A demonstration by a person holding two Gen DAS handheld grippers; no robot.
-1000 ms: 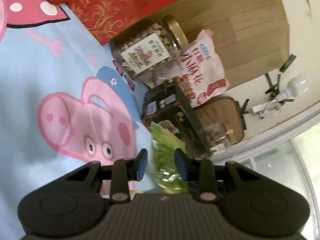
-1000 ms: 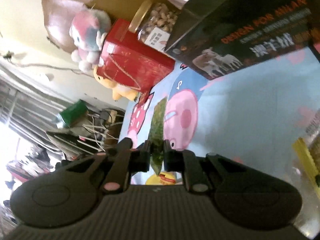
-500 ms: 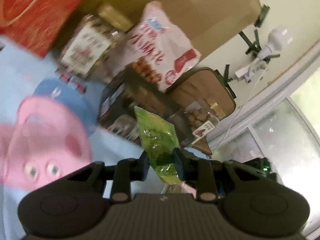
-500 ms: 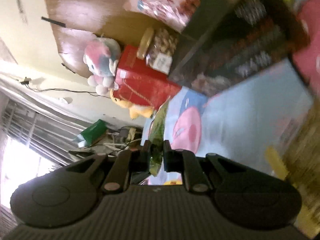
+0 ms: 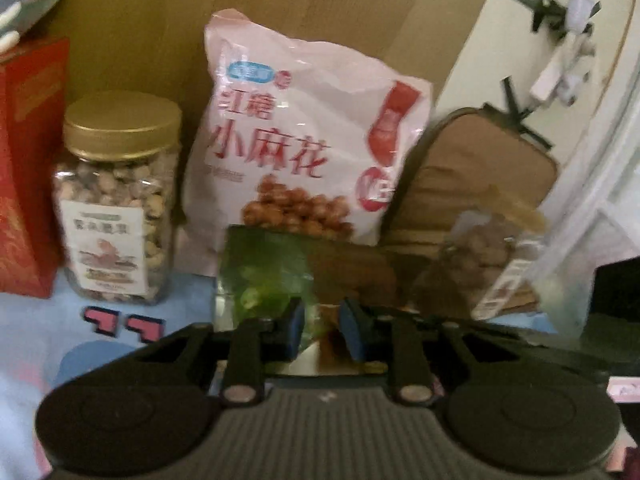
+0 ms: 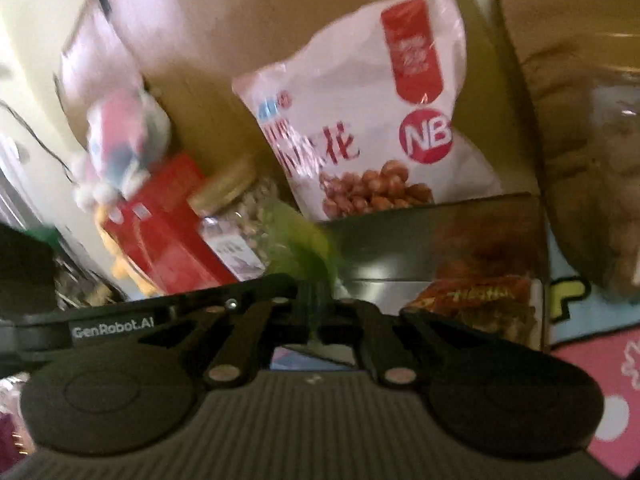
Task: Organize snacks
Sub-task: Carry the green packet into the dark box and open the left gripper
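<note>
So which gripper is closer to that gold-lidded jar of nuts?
Left. The left gripper has the nut jar just ahead to its left. The right gripper sits farther off, with the left gripper between it and the jar.

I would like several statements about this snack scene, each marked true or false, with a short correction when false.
1. The nut jar has a gold lid. True.
2. The large pink bag lies flat on the cloth. False: it stands upright against the wooden board.
3. The red box stands to the right of the pink bag. False: it is at the left, beyond the jar.
4. The right gripper is shut on a green packet. True.
5. The left gripper holds nothing. False: the same green packet sits between its blue pads.
</note>
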